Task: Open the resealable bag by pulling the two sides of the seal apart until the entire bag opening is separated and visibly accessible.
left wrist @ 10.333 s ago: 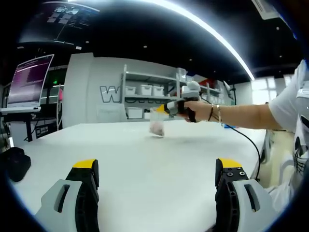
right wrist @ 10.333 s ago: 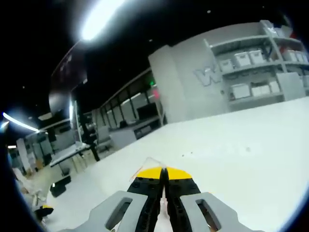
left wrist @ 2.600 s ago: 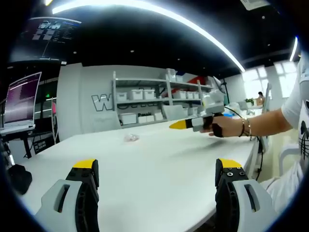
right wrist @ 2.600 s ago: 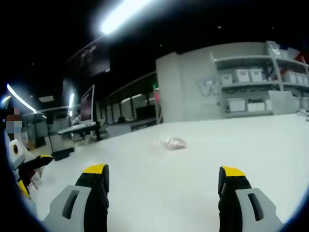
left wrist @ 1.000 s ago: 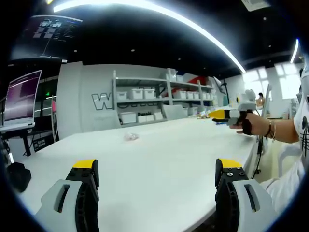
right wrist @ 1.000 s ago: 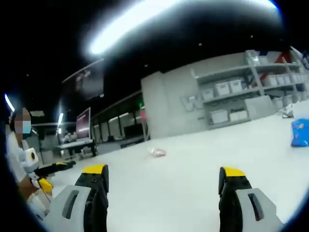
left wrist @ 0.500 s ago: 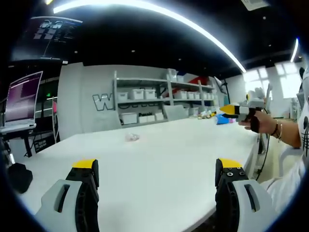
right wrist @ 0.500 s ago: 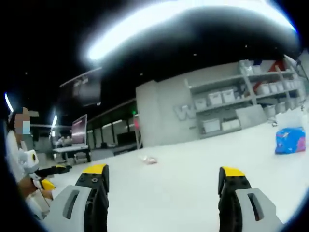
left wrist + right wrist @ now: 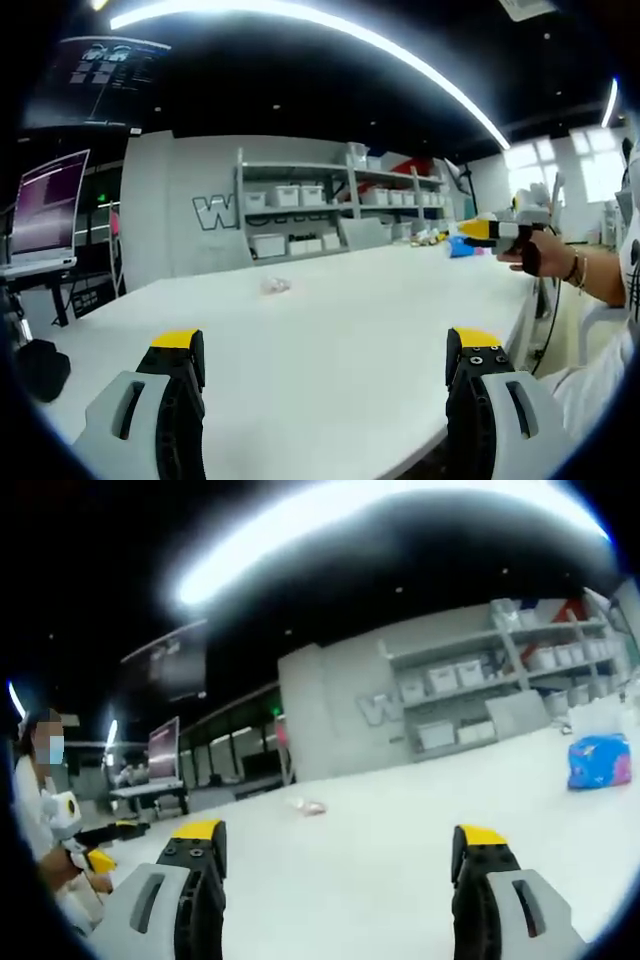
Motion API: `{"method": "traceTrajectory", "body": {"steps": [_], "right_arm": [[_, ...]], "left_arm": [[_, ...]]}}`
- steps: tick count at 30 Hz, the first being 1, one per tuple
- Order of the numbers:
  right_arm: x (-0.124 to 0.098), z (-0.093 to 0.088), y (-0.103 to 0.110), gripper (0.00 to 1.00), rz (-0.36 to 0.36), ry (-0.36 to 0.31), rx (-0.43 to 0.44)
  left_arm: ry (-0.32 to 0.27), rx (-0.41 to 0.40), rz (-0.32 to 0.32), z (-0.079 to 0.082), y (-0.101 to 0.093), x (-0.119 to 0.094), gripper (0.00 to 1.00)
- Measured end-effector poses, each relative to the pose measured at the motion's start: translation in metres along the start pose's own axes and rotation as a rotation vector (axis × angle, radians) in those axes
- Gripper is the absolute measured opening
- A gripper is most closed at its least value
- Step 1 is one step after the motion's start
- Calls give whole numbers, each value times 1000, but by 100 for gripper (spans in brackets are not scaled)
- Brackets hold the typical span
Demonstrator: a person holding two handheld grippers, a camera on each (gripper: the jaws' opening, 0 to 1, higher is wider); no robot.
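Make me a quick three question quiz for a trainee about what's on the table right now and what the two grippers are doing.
1. True or false: the resealable bag is held in the left gripper.
2. How do the jaws of the right gripper stand in its own view? A) spread open with nothing between them B) closed on the bag C) closed on the blue package
3. Fill in: in the right gripper view, the blue package sits on the white ____ toward the right.

Key:
1. False; the bag lies on the white table, apart from both grippers.
2. A
3. table
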State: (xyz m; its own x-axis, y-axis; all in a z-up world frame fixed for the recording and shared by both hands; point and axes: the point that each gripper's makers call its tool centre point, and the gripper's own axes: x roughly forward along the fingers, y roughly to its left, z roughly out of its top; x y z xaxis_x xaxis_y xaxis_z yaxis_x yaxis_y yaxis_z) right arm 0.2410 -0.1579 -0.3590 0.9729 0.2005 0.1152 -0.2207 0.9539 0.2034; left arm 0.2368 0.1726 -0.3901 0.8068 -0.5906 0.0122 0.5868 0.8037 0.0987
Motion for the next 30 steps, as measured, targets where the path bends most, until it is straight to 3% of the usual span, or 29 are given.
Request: {"method": "traceTrajectory", "body": {"steps": [14, 30], "right_arm": [[0, -10, 3, 94, 8, 27, -5], [-3, 2, 6, 94, 10, -4, 2]], "left_arm": [[21, -15, 1, -10, 2, 3, 99], [17, -19, 8, -8, 6, 2, 99]]}}
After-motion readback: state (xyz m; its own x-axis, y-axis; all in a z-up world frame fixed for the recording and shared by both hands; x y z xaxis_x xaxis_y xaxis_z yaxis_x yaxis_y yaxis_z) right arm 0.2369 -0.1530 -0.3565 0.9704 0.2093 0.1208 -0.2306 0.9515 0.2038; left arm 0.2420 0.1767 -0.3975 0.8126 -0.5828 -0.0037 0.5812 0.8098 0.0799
